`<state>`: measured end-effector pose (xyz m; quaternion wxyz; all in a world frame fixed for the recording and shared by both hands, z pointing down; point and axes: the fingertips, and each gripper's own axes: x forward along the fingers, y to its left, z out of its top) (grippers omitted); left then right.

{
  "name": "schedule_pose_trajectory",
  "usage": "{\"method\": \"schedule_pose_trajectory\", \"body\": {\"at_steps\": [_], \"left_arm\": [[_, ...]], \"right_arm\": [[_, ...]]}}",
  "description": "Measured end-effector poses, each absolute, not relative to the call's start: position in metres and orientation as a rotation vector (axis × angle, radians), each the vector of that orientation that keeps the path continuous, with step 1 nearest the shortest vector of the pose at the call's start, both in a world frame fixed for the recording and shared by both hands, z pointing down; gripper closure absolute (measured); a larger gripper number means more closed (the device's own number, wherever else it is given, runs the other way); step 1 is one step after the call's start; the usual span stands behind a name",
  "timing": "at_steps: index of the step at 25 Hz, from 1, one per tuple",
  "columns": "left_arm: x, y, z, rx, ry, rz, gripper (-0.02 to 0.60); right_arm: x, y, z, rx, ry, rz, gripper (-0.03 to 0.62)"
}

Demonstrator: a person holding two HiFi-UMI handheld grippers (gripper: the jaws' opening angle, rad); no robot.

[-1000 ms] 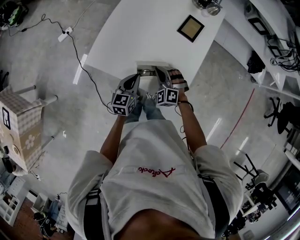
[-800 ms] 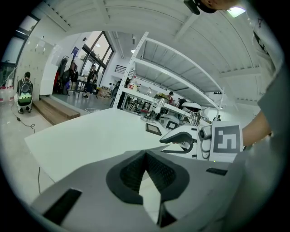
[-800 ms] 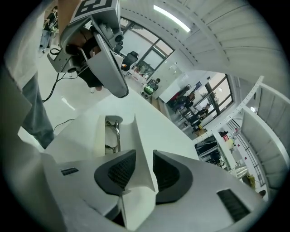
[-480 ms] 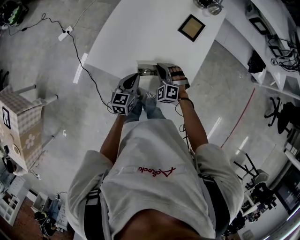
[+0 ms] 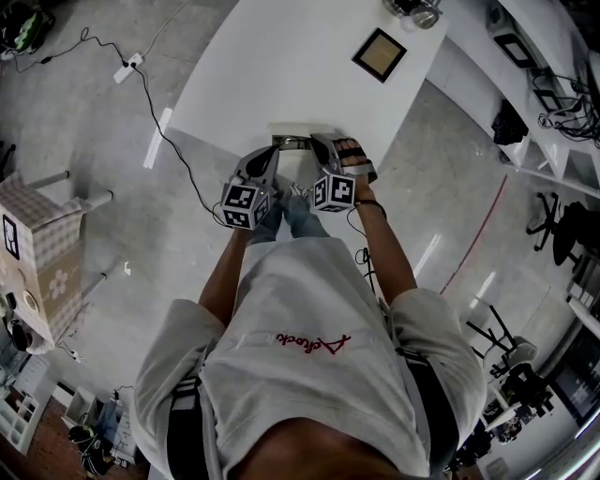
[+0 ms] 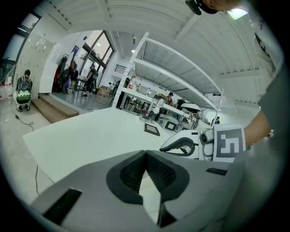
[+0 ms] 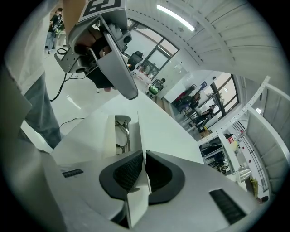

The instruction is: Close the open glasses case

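Observation:
The open white glasses case (image 7: 118,132) lies at the table's near edge with dark-framed glasses (image 7: 122,136) in its tray. Its raised lid (image 7: 136,136) runs upright between the pads of my right gripper (image 7: 143,156), which has just been closing and is shut on the lid's edge. In the head view the case (image 5: 295,143) shows between the two gripper tips. My left gripper (image 6: 145,154) hovers just left of the case over the table edge, its pads touching at the tips with nothing between them. It also shows from the right gripper view as the left gripper's grey finger (image 7: 115,68).
The white table (image 5: 281,66) stretches away beyond the case. A dark-framed picture (image 5: 380,54) lies at its far right, with a dark object (image 5: 414,9) at the far corner. Cables (image 5: 141,84) trail on the floor to the left. The person's legs stand right below the table edge.
The right gripper has shifted only slightly at the case's lid. The left gripper has stayed where it was.

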<state>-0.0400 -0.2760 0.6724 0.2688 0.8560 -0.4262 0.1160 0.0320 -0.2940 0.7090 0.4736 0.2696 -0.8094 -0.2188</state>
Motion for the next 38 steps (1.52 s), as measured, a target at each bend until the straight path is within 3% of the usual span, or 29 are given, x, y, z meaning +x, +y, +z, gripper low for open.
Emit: {"method": "schedule_pose_trajectory", "body": {"at_steps": [21, 23, 30, 38], "left_arm": [[-0.029, -0.265, 0.669, 2.325, -1.126, 0.317, 0.558], [-0.029, -0.268, 0.668, 2.330, -1.126, 0.315, 0.558], [-0.024, -0.269, 0.666, 2.339, -1.121, 0.313, 0.558], [-0.029, -0.272, 0.658, 2.345, -1.144, 0.294, 0.558]], "right_arm": [[0.029, -0.242, 0.742, 0.568, -2.020, -0.398, 0.534], [0.029, -0.246, 0.733, 0.612, -2.037, -0.396, 0.566], [0.031, -0.267, 0.705, 0.762, -2.090, -0.362, 0.571], [0.040, -0.291, 0.664, 1.192, -2.358, 0.172, 0.571]]}}
